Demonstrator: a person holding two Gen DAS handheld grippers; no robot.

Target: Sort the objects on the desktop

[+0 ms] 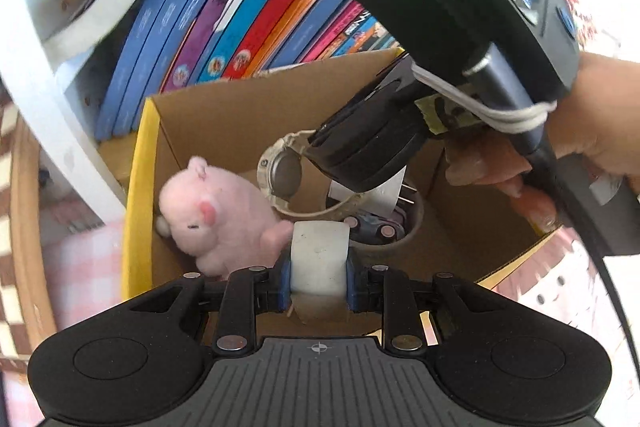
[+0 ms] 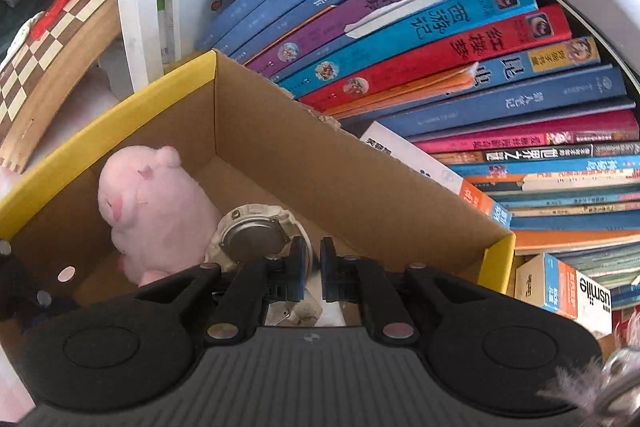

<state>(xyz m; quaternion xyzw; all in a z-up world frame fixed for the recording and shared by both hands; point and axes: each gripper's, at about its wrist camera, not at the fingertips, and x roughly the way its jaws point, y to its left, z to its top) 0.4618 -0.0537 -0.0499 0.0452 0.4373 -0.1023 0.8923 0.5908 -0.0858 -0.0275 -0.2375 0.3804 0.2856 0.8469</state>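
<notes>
Over the box (image 1: 192, 115): both grippers are delivering items.
The left gripper (image 1: 319, 277) is clamping a white block (image 1: 319, 259); the right gripper (image 2: 314, 267) is pinching a watch (image 2: 252, 233) strap beside the pig (image 2: 152, 211). Next, I judge, both need releasing inside the box, books (image 2: 440, 39) behind.

Both wrist views close, downward — sharing box (image 1: 224, 115)

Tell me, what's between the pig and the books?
The box's cardboard wall stands between them, plain in the right wrist view.
</notes>
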